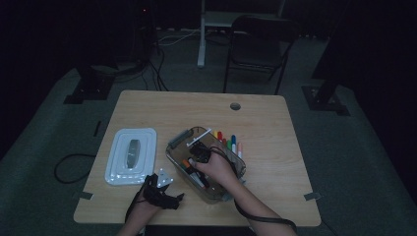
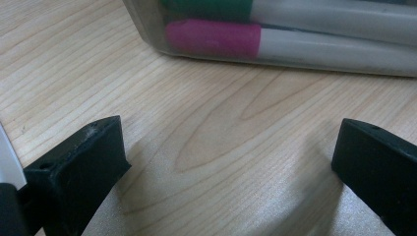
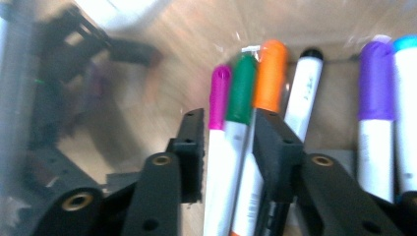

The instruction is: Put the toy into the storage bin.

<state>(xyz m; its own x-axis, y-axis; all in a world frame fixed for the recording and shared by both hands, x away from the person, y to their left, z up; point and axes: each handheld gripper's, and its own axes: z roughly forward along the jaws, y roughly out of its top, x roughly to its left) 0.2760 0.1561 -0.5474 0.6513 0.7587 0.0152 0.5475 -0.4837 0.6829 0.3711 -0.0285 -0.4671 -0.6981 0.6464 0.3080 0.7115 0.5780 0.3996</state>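
Presently the markers (image 3: 236, 147) lie inside the clear plastic bin (image 1: 178, 147), and the right gripper (image 3: 227, 142) has its jaws lowered into that bin. Between the jaws lie the pink-capped marker (image 3: 220, 93) and the green-capped marker (image 3: 241, 93) side by side; the orange-capped marker (image 3: 270, 73) runs just behind the right-hand jaw. The jaws stand slightly parted around the two markers; whether the pads press on them cannot be told from the blurred right gripper view. Beyond the orange one, still within the bin, lie a black-capped marker (image 3: 307, 83) and a purple-capped marker (image 3: 376, 88).

Outside the bin, at its far side, more markers (image 1: 231, 142) lie in a row on the surface (image 1: 275, 128). The white lid (image 1: 131, 156) lies flat on the surface well to the left of the bin.

The left gripper (image 2: 231, 162) rests low on the surface just beside the bin's near-left wall, jaws released wide with bare wood between them.
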